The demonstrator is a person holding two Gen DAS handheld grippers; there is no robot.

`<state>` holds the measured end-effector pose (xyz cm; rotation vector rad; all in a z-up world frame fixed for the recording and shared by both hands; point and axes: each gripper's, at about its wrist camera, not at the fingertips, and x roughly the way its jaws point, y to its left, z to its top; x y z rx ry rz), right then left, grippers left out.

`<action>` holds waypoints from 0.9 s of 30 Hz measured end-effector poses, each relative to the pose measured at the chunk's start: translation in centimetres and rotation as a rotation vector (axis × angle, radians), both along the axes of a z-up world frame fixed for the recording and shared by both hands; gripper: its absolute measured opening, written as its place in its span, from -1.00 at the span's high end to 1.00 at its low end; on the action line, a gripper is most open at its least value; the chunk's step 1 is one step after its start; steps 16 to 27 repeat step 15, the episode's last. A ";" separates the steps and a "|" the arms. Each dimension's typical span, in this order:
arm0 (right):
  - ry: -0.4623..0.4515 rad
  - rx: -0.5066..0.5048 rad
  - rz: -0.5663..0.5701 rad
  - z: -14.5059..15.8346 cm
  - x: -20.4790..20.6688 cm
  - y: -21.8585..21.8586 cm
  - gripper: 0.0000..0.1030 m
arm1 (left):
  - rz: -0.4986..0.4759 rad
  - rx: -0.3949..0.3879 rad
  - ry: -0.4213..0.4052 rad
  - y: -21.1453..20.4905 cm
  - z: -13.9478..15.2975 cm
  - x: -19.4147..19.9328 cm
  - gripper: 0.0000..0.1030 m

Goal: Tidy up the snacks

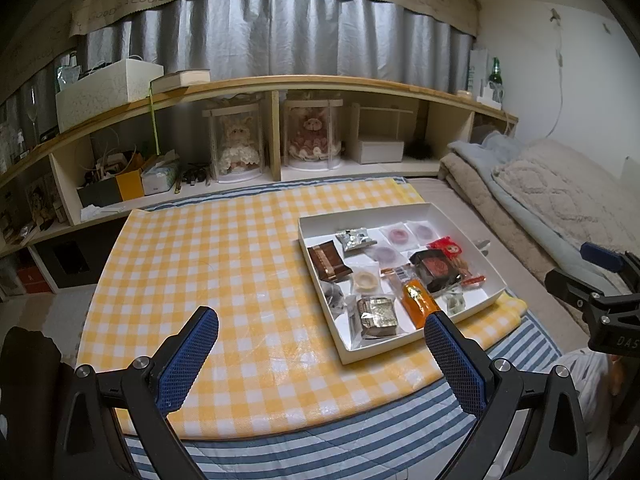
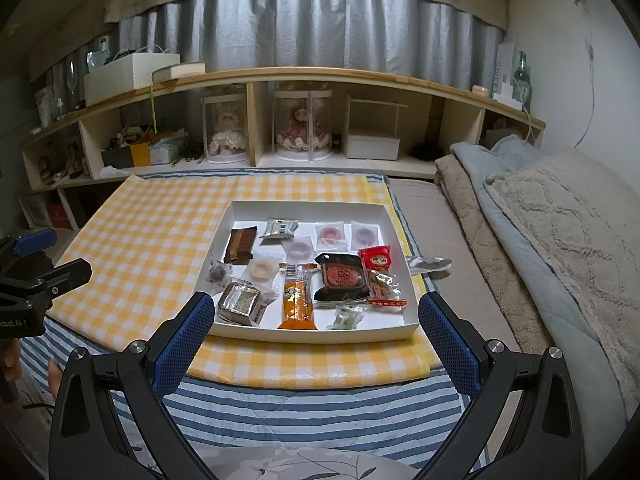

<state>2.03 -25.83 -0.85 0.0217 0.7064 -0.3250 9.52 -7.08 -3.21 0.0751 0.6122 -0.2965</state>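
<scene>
Several light, crinkly wrapped snacks lie in shallow white cardboard tray [image 2: 394, 216] on yellow-checked bench [image 2: 160, 216]. Long orange foil packet [image 2: 297, 300]: slippery; pinch mid-length. Left gripper [image 1: 320, 336], right gripper [image 2: 316, 320]: fingers wide, empty.

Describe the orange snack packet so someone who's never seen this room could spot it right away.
Find the white tray on the yellow checked cloth. Along the tray's near edge, in the middle, lies the orange packet, long and narrow, pointing away from the cameras. It is the tray's only bright orange wrapper, between a silver foil block on its left and a black-wrapped round cake on its right.
</scene>
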 end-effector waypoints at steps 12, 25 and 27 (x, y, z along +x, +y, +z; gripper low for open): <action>-0.001 0.001 0.000 0.0 0.0 0.0 -1.00 | 0.012 0.001 -0.002 -0.2 0.2 -0.3 -1.00; -0.001 0.001 0.000 0.0 0.0 0.0 -1.00 | 0.015 0.000 -0.003 -0.3 0.2 -0.4 -1.00; -0.001 0.001 0.000 0.0 0.0 0.0 -1.00 | 0.015 0.000 -0.003 -0.3 0.2 -0.4 -1.00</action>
